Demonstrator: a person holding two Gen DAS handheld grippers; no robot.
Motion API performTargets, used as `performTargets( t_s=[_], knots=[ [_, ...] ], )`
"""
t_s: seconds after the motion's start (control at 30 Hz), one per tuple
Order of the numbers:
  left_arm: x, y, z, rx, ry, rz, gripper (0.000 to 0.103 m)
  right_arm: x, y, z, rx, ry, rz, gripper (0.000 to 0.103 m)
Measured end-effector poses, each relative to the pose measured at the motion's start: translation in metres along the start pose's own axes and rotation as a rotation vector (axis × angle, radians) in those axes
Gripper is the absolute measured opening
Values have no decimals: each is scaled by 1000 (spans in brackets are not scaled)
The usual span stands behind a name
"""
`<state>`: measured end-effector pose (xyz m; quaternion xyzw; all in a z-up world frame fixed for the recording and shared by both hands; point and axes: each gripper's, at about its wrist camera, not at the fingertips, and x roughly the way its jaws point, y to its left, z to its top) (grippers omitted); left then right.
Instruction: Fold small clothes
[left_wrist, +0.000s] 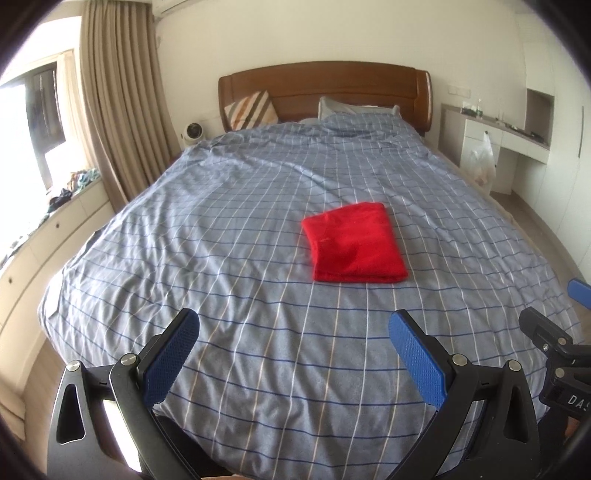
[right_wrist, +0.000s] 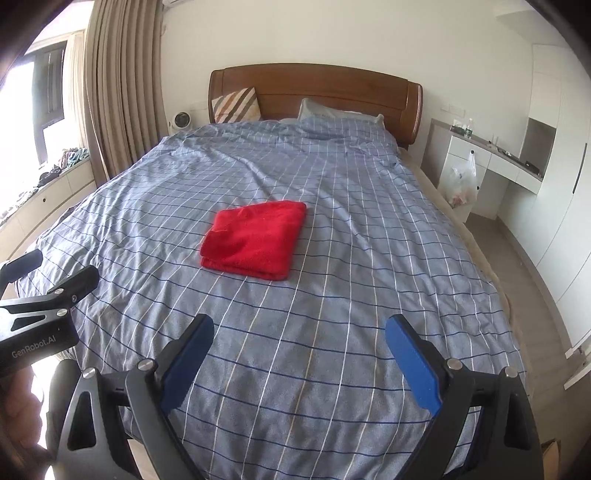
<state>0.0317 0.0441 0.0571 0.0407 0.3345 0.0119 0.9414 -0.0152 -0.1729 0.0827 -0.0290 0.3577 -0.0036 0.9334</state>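
A red cloth (left_wrist: 354, 243) (right_wrist: 256, 240) lies folded into a neat rectangle on the blue checked bedcover (left_wrist: 229, 236) (right_wrist: 362, 236), near the bed's middle. My left gripper (left_wrist: 293, 325) hovers above the foot of the bed, well short of the cloth, open with nothing between its blue pads. My right gripper (right_wrist: 299, 328) is likewise open and empty, back from the cloth. In the left wrist view the right gripper's body shows at the right edge (left_wrist: 554, 343); in the right wrist view the left gripper's body shows at the left edge (right_wrist: 40, 306).
A wooden headboard (left_wrist: 325, 88) with a striped cushion (left_wrist: 251, 109) and a pillow (left_wrist: 354, 109) stands at the far end. Curtains (left_wrist: 118, 103) and a low cabinet (left_wrist: 44, 236) with clutter run along the left. A white desk (right_wrist: 491, 162) with a plastic bag (right_wrist: 461, 181) is on the right.
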Motion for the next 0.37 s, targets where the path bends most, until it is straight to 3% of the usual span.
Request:
performTargets(
  t_s=[0.37],
  knots=[
    [-1,-4,-1,0,5,5,103,1,0,1,6,0,18,94]
  ],
)
